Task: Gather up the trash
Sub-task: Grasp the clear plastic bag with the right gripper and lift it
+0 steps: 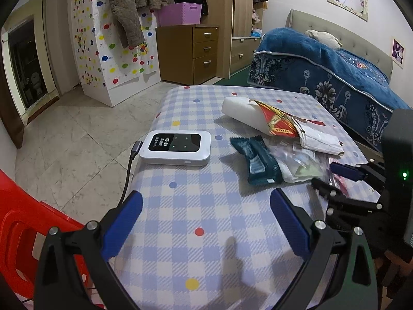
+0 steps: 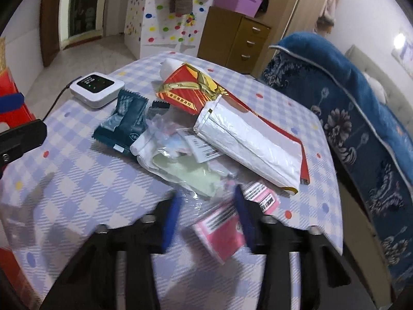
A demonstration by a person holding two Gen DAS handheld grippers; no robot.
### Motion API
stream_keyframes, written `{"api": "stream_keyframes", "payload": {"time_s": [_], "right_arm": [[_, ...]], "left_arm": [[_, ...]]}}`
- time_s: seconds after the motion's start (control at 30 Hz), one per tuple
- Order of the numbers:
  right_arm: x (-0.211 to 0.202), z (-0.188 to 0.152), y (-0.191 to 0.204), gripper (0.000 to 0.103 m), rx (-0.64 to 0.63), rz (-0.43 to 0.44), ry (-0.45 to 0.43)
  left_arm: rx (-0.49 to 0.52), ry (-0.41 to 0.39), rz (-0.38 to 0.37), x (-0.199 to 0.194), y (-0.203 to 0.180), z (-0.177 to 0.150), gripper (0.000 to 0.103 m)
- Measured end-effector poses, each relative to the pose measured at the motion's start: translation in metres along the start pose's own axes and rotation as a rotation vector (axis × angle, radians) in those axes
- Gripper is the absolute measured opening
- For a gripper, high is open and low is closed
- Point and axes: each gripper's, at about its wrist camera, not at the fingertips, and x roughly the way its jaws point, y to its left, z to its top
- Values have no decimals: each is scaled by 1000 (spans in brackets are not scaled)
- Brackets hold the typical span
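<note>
Step in hand: I am at the first pickup from the trash pile (image 2: 206, 139) on the checked table (image 2: 85, 180); nothing looks collected yet.
Right tongs (image 2: 206, 209): brought low over the near edge of the pile, jaws partly apart, with the pink packet (image 2: 219, 235) lying between the blue pads (image 2: 171, 217). The picture is smeared there, so I read the pads as flanking the packet, not pressing it.
Left tongs (image 1: 206, 222): jaws wide apart over bare cloth, holding nothing, well short of the pile.
Where the trash lies: the teal wrapper (image 2: 124, 124), clear plastic bags (image 2: 180, 165), a white pouch (image 2: 247, 142) and a red carton (image 2: 191, 93) overlap in one heap at the middle of the table.
Not trash: the small white router (image 1: 175, 147) with its cable (image 1: 129, 170) sits just beside the heap.
Next move calls for: I judge the right jaws must close squarely on the pink packet, then lift it free without dragging the clear bags resting at its far end.
Bin: none in view, so I cannot tell where it goes.
</note>
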Motion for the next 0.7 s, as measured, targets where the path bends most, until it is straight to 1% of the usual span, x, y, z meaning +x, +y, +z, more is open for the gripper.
{"api": "stream_keyframes", "payload": {"time_s": [0.03, 0.07, 0.13, 0.23, 0.4, 0.47, 0.57, 0.7], "right_arm": [[-3, -1, 0, 23, -1, 2, -6], [-7, -1, -1, 22, 2, 4, -13], [-20, -4, -3, 12, 17, 25, -27], [-43, -10, -8, 5, 38, 65, -47], [-83, -25, -30, 1, 177, 191, -69], [-100, -32, -44, 1, 237, 219, -94], [-118, -38, -63, 1, 308, 212, -132], [-130, -45, -88, 1, 374, 133, -183]], "left_arm": [[2, -1, 2, -2, 0, -1, 96], [3, 0, 2, -3, 0, -2, 96], [3, 1, 2, -6, -1, -4, 96], [11, 0, 0, -10, -4, -7, 96], [30, 0, -5, -14, -12, -10, 96], [34, 2, -10, -15, -17, -10, 96], [40, 6, -16, -13, -23, -9, 96], [48, 17, -18, -5, -32, -6, 96]]}}
